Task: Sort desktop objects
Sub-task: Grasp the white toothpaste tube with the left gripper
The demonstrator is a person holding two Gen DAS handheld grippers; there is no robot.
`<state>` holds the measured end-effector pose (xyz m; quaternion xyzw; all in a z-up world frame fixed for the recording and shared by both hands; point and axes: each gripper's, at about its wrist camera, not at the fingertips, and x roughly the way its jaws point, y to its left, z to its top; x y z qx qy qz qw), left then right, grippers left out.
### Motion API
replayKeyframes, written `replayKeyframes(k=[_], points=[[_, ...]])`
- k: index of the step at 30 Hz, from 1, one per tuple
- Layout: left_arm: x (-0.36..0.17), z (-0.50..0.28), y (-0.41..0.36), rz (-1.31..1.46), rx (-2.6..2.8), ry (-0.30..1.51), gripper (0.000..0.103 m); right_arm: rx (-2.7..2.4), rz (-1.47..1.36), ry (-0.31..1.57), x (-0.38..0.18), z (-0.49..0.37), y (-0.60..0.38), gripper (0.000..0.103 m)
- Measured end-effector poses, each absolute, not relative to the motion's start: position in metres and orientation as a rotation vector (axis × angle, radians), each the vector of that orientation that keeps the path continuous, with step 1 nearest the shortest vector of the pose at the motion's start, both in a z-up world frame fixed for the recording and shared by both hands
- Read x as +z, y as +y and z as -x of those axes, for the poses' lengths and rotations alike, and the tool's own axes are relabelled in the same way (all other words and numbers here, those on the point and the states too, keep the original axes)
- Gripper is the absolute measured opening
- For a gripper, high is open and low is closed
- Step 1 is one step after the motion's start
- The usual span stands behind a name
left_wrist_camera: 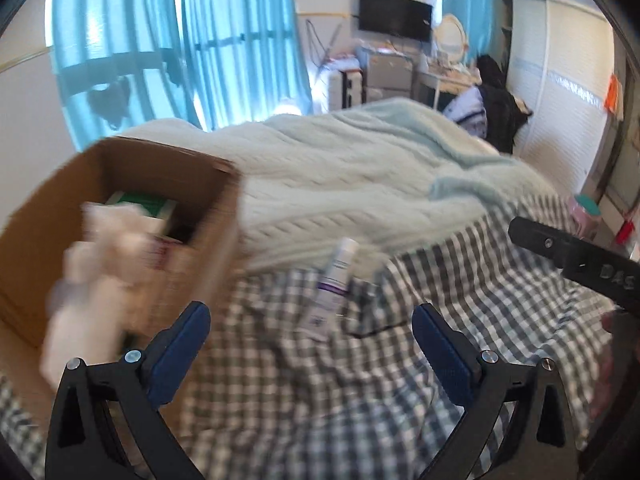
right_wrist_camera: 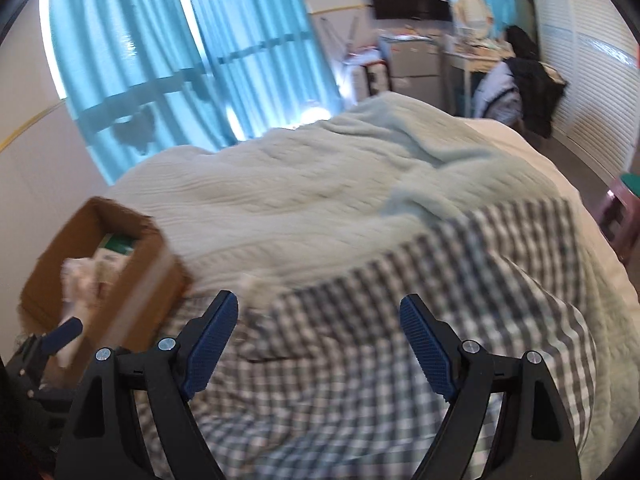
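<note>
A brown cardboard box (left_wrist_camera: pixel 208 216) sits on the bed at the left; it also shows in the right wrist view (right_wrist_camera: pixel 132 280). It holds a green and white packet (left_wrist_camera: pixel 144 204) and white items. A blurred white bottle (left_wrist_camera: pixel 88 300) is at the box's near edge, left of my left gripper. A white tube with a purple band (left_wrist_camera: pixel 334 280) lies on the checked cloth ahead of my left gripper (left_wrist_camera: pixel 310 324), which is open and empty. My right gripper (right_wrist_camera: pixel 320 312) is open and empty over the checked cloth; its black body shows in the left wrist view (left_wrist_camera: pixel 576 260).
A checked cloth (right_wrist_camera: pixel 360 380) covers the near bed, with a pale green knitted blanket (right_wrist_camera: pixel 320 184) behind it. Blue curtains (left_wrist_camera: pixel 180 48), a wall television (left_wrist_camera: pixel 394 14), a desk and a white wardrobe (left_wrist_camera: pixel 560 92) stand beyond.
</note>
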<state>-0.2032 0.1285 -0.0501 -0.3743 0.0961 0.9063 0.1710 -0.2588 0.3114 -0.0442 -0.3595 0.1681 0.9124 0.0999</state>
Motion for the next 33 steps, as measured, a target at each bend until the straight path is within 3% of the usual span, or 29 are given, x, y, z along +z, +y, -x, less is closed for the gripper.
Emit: replayKeyframes(k=[4, 11, 13, 16, 20, 33], points=[[-0.097, 0.225, 0.161, 1.162, 2.547, 0.358, 0.103, 2.689, 1.110, 0.540, -0.071, 0.265, 0.324, 0.083], [-0.149, 0.283, 0.172, 1.303, 2.573, 0.382, 0.091, 2.670, 1.202, 0.587, -0.102, 0.267, 0.326, 0.083], [-0.158, 0.296, 0.169, 1.372, 2.554, 0.343, 0.051, 2.677, 1.207, 0.555, -0.104, 0.267, 0.324, 0.083], [-0.161, 0.300, 0.161, 1.413, 2.513, 0.255, 0.032, 2.663, 1.220, 0.522, -0.108, 0.265, 0.322, 0.083], [-0.147, 0.280, 0.151, 1.385, 2.521, 0.266, 0.015, 2.649, 1.232, 0.523, -0.106, 0.253, 0.314, 0.083], [-0.009, 0.209, 0.086, 1.125, 2.454, 0.053, 0.014, 2.812, 1.157, 0.412, -0.027, 0.212, 0.230, 0.083]])
